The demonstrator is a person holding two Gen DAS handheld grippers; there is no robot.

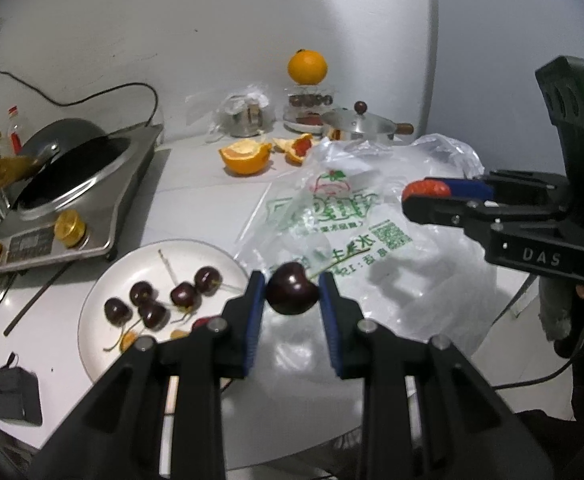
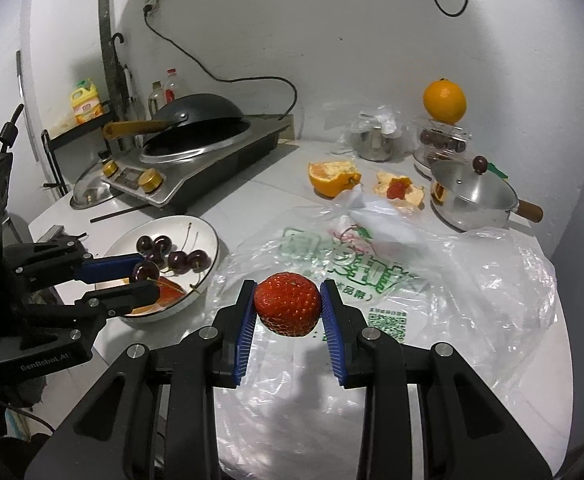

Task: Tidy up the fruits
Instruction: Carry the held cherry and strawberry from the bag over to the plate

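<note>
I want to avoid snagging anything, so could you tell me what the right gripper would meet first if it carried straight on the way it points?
Most likely the clear plastic bag spread on the counter: the right gripper, shut on a strawberry, points down over it. Depth is hard to judge, so the contact spot is uncertain.

Plate's (image 1: 92, 312) near rim behind left claw (image 1: 292, 300)

The white table (image 2: 252, 188) carries a cooker (image 2: 196, 160) at its left back corner, a white plate (image 2: 208, 236) near the left edge, a crumpled plastic bag (image 2: 451, 280) mid-table, orange halves (image 2: 331, 178), and a steel pot (image 2: 471, 200) at the back.
</note>
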